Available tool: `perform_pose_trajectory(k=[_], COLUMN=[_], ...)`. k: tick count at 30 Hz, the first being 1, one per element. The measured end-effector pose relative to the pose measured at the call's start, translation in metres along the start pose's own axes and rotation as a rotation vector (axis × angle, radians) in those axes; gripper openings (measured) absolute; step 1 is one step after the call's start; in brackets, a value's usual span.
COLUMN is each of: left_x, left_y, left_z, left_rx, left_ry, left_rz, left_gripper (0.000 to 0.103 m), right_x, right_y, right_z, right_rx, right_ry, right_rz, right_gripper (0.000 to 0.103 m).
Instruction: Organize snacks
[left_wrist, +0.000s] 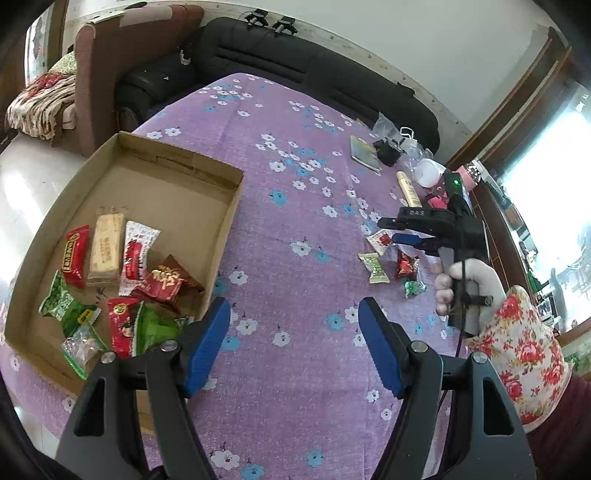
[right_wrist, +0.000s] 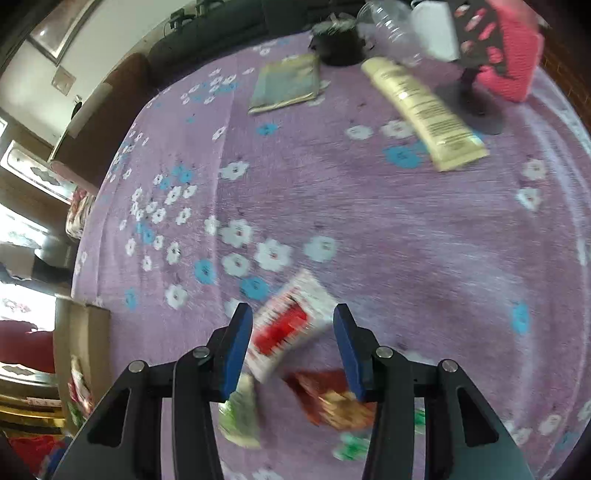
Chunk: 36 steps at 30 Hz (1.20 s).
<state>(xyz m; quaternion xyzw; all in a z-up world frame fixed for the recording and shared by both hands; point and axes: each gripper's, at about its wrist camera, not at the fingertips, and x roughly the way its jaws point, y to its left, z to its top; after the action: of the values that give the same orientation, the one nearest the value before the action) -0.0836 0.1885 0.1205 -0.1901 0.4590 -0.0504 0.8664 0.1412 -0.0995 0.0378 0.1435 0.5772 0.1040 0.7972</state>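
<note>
A shallow cardboard box (left_wrist: 110, 155) on the purple flowered tablecloth (left_wrist: 295, 229) holds several snack packets (left_wrist: 125, 273). My left gripper (left_wrist: 293, 317) is open and empty, hovering just right of the box. My right gripper (right_wrist: 293, 325) is open above a white-and-red snack packet (right_wrist: 291, 325) that lies between its fingers; I cannot tell if they touch it. It also shows in the left wrist view (left_wrist: 386, 229). A pale green packet (right_wrist: 240, 413), a dark red packet (right_wrist: 328, 395) and a small green candy (right_wrist: 351, 446) lie beneath it. The right wrist view is blurred.
At the table's far right are a cream tube (right_wrist: 424, 107), a flat olive booklet (right_wrist: 286, 83), a black pouch (right_wrist: 338, 46), a clear bottle (right_wrist: 391, 26) and a pink item on a black stand (right_wrist: 506, 62). A black sofa (left_wrist: 295, 66) stands behind the table.
</note>
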Motion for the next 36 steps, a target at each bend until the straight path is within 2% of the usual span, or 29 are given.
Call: perform_pose_trajectory(k=[4, 6, 11, 12, 13, 15, 16, 18, 20, 21, 24, 25, 27, 31, 33, 36], left_x=[-0.002, -0.003, -0.003, -0.003, -0.002, 0.0, 0.001, 0.004, 0.005, 0.005, 0.004, 0.004, 0.007, 0.018, 0.029, 0.049], left_y=[0.008, 0.012, 0.018, 0.018, 0.018, 0.017, 0.017, 0.017, 0.016, 0.015, 0.015, 0.016, 0.019, 0.013, 0.005, -0.014], left_z=[-0.001, 0.0, 0.002, 0.003, 0.003, 0.003, 0.003, 0.004, 0.005, 0.005, 0.005, 0.004, 0.003, 0.0, -0.002, -0.006], left_rx=[-0.02, -0.031, -0.043, -0.044, -0.044, -0.041, -0.041, -0.037, -0.032, -0.024, -0.011, -0.011, -0.004, 0.073, 0.122, 0.225], left_ry=[-0.007, -0.011, -0.016, -0.017, -0.016, -0.012, -0.009, -0.001, 0.004, 0.006, 0.008, 0.009, 0.016, 0.054, 0.087, 0.139], left_rz=[0.005, 0.0, -0.008, -0.01, -0.015, -0.023, -0.028, -0.039, -0.051, -0.056, -0.067, -0.07, -0.064, -0.041, -0.042, -0.039], left_gripper=[0.073, 0.073, 0.073, 0.073, 0.073, 0.073, 0.073, 0.073, 0.073, 0.073, 0.073, 0.073, 0.073, 0.073, 0.073, 0.073], right_x=[0.008, 0.009, 0.009, 0.009, 0.008, 0.006, 0.005, 0.006, 0.009, 0.004, -0.038, -0.044, -0.049, -0.04, -0.023, -0.018], right_y=[0.017, 0.028, 0.034, 0.036, 0.04, 0.047, 0.052, 0.062, 0.07, 0.069, 0.061, 0.058, 0.049, 0.036, 0.046, 0.052], right_z=[-0.001, -0.004, -0.018, -0.022, -0.027, -0.037, -0.045, -0.061, -0.082, -0.085, -0.092, -0.096, -0.11, -0.129, -0.122, -0.125], right_rx=[-0.048, -0.105, -0.142, -0.15, -0.167, -0.192, -0.202, -0.21, -0.21, -0.2, -0.251, -0.266, -0.264, -0.212, -0.186, -0.171], right_ry=[0.0, 0.006, -0.01, -0.009, -0.002, 0.025, 0.041, 0.1, 0.222, 0.23, 0.087, 0.081, 0.086, 0.084, 0.09, 0.034], right_rz=[-0.075, -0.153, -0.26, -0.243, -0.225, -0.186, -0.14, -0.035, 0.172, 0.21, 0.17, 0.151, 0.094, 0.019, 0.004, -0.007], right_gripper=[0.045, 0.043, 0.042, 0.037, 0.025, 0.023, 0.022, 0.02, 0.02, 0.018, 0.023, 0.029, 0.036, 0.036, 0.036, 0.034])
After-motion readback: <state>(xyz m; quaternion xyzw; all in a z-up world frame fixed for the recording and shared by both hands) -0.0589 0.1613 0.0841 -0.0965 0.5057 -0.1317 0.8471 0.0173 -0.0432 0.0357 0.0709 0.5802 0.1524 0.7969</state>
